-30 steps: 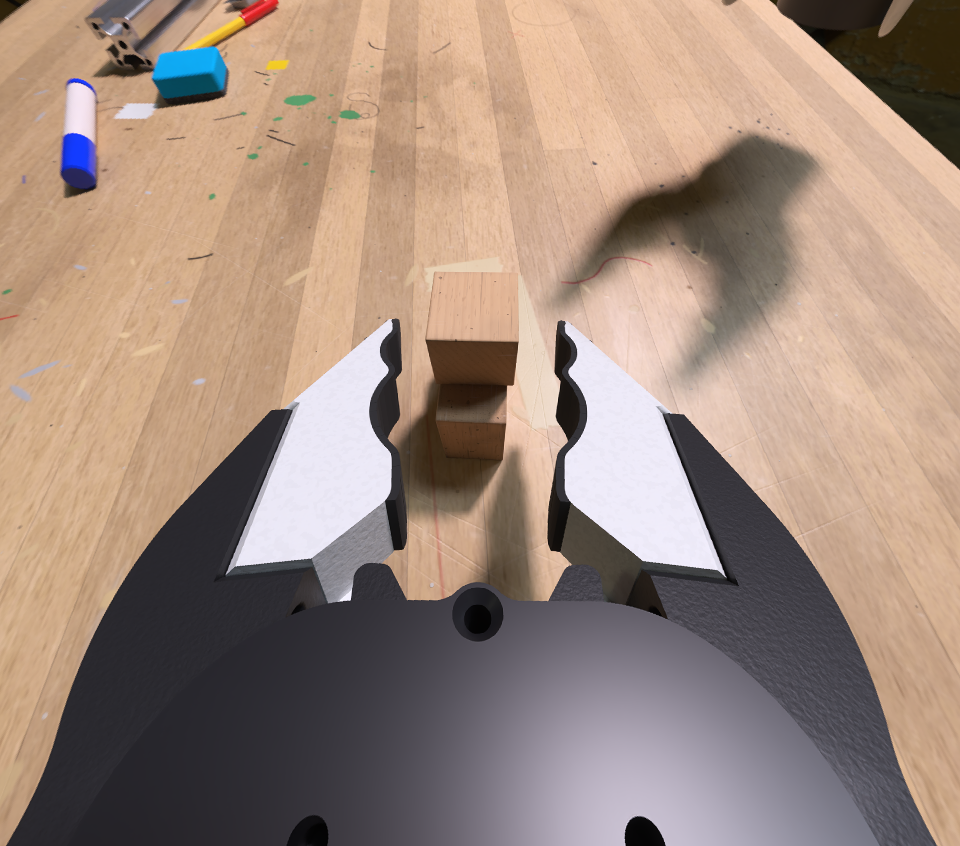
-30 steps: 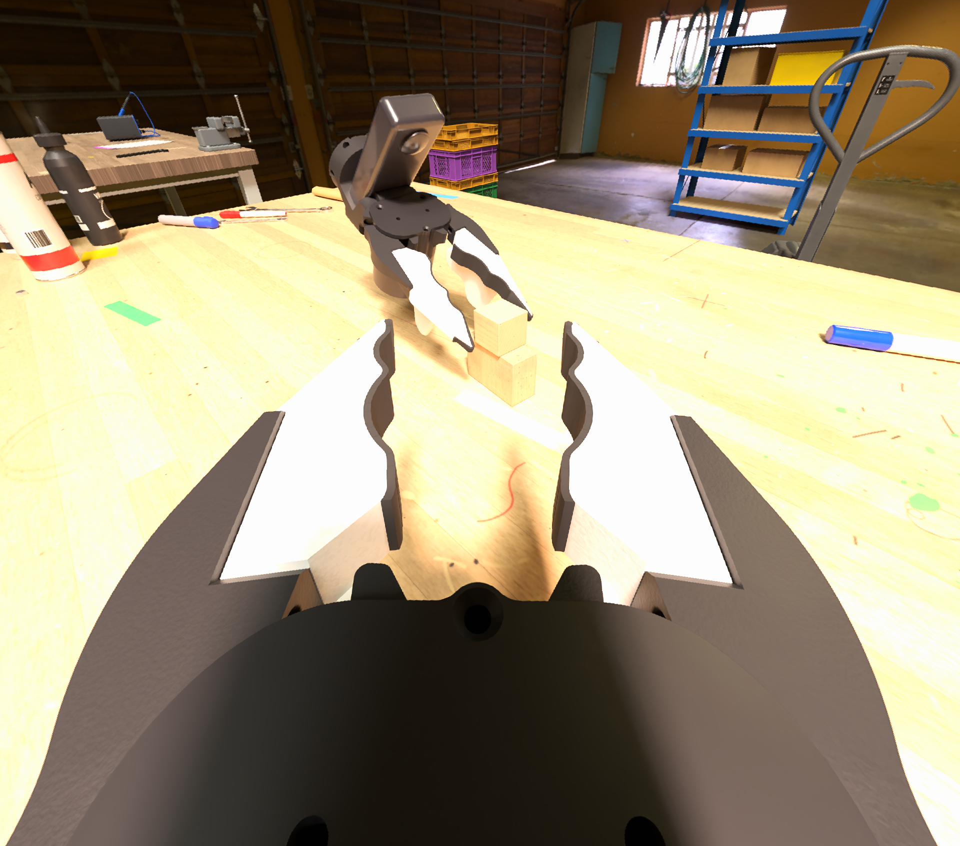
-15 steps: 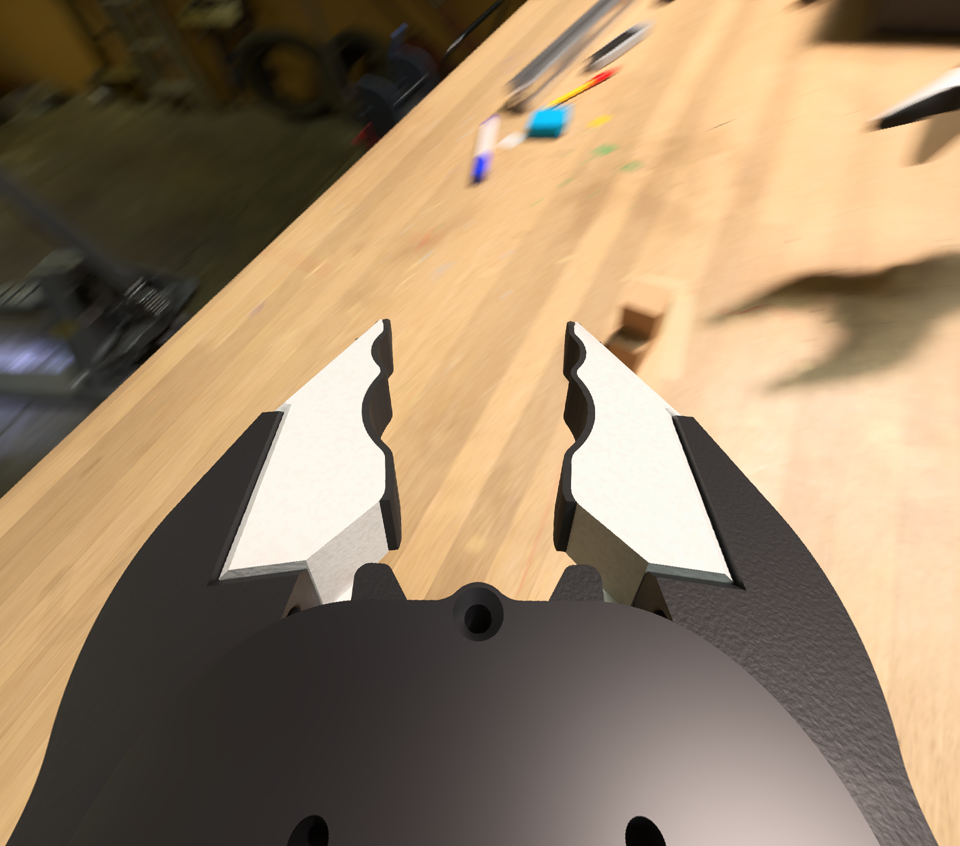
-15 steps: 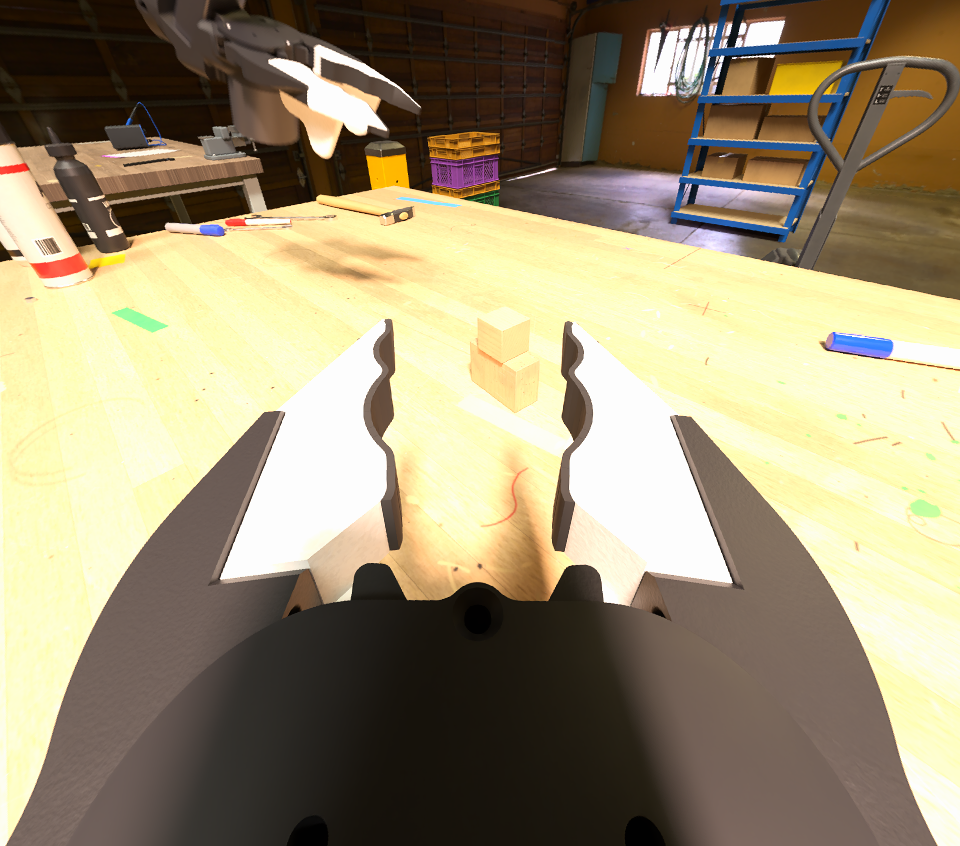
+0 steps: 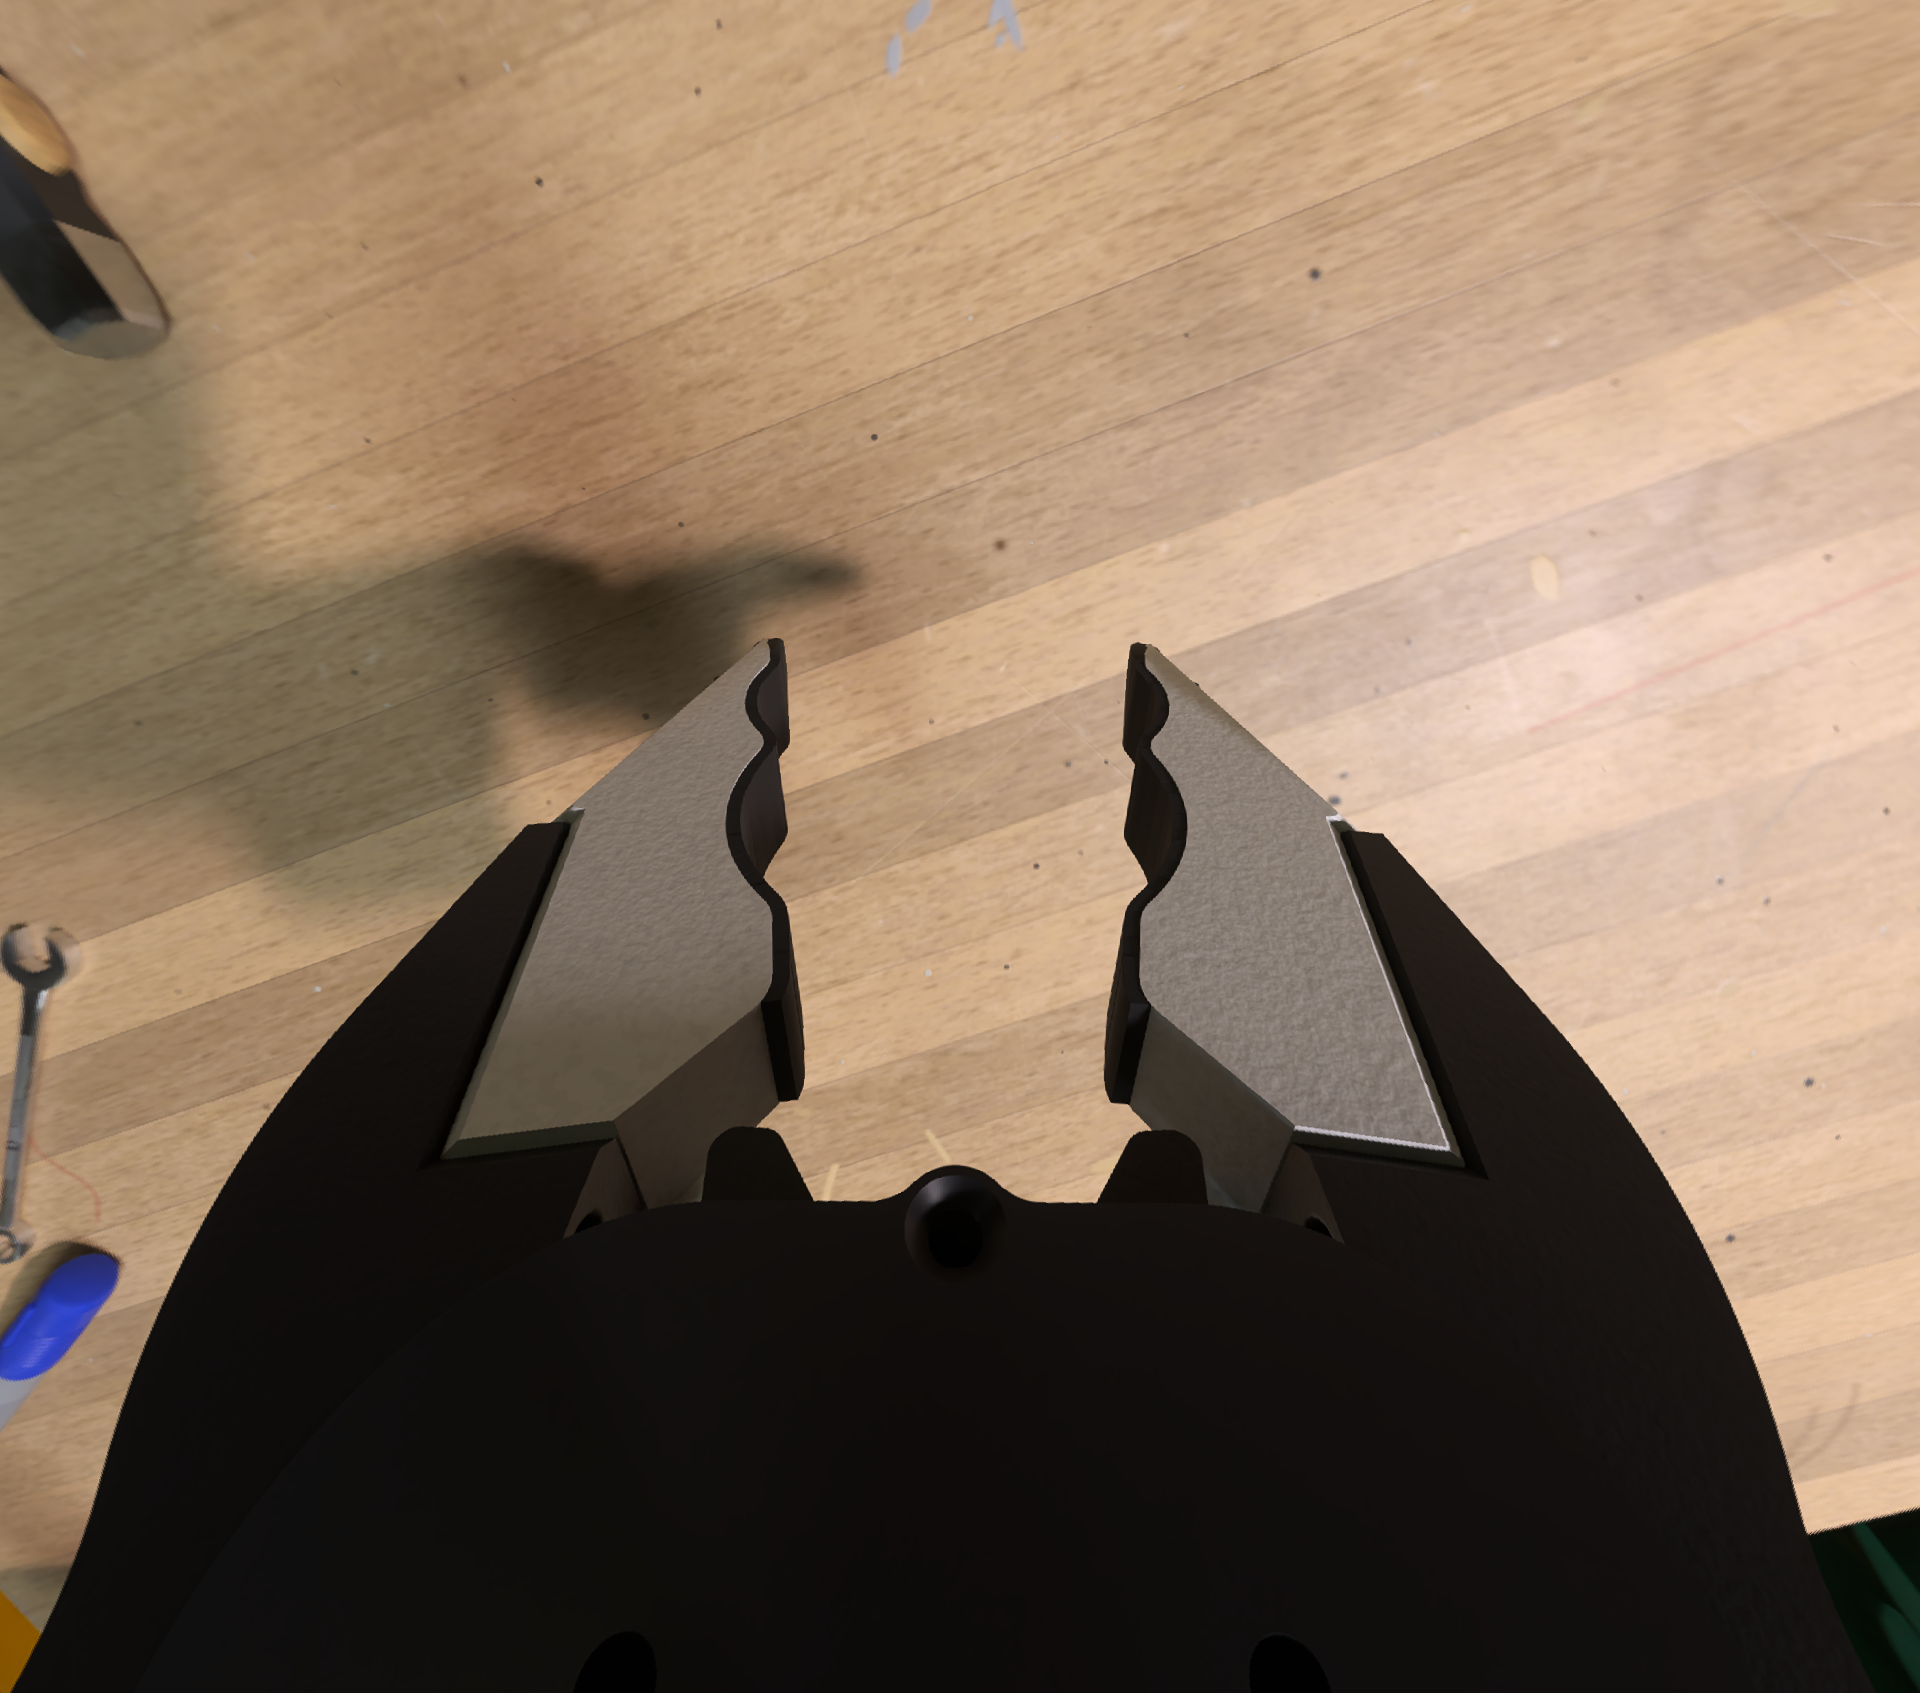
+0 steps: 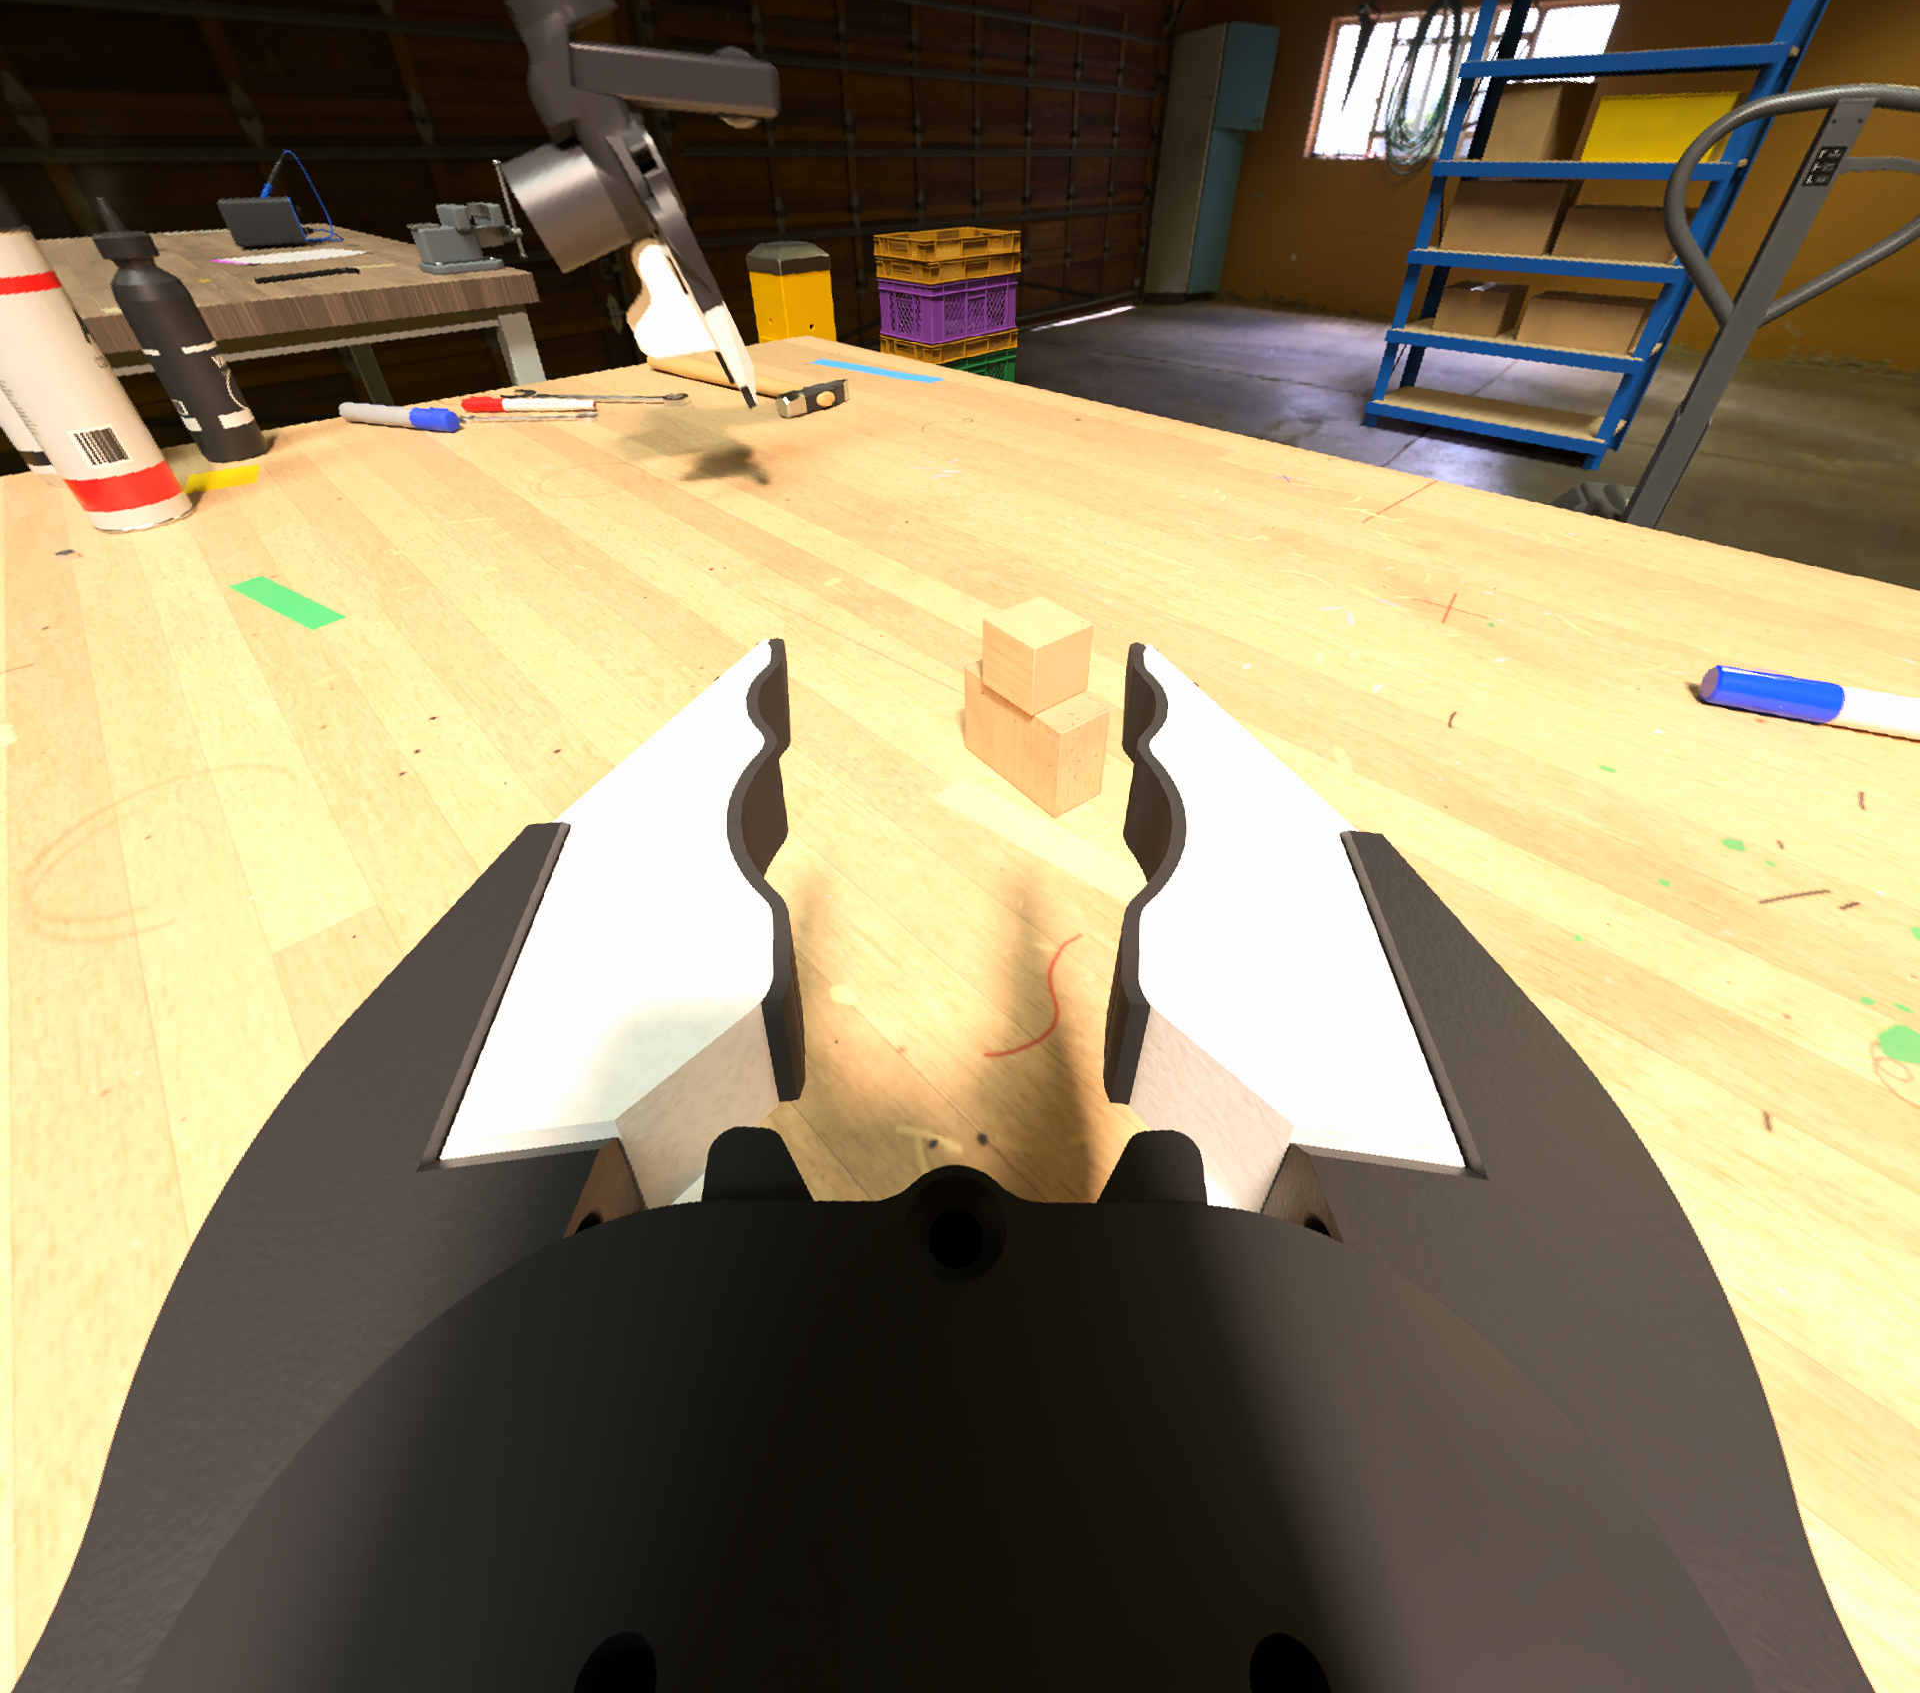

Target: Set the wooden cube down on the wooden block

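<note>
Worktop (image 6: 623, 708) is carrying the finished stack from what I can see: wooden block (image 6: 1039, 750) sits flat on it, wooden cube (image 6: 1037, 656) on top, twisted a little and offset toward the block's far corner, so I judge the placement done. My right tool (image 6: 956, 656) sits low just short of the stack, jaws apart and empty. Left tool (image 5: 956, 656) is well apart over bare wood near the hammer (image 5: 62, 241), jaws apart, holding nothing.
</note>
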Controlling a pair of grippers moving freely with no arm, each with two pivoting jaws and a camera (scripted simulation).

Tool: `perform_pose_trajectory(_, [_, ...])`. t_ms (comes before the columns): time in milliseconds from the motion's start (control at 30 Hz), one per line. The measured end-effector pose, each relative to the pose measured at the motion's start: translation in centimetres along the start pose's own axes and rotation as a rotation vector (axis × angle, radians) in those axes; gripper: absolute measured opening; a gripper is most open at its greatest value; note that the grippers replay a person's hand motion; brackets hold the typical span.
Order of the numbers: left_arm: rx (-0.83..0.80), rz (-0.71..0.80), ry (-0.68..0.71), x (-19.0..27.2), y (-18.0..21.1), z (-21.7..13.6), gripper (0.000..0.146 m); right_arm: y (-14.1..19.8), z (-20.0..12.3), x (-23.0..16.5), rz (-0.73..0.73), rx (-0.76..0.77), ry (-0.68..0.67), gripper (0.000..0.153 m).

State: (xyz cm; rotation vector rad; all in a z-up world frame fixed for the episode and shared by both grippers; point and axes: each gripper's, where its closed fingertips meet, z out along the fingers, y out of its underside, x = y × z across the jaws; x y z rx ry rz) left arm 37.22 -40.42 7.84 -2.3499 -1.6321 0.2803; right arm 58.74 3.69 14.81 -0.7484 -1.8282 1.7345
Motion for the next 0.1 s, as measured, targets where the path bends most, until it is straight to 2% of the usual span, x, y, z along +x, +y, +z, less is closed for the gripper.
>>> perform_pose_trajectory(100, [-0.079, -0.043, 0.003, -0.4, -0.3, 2.0, 0.065, 0.0, 0.0, -0.1, -0.004, -0.004, 0.002, 0.065])
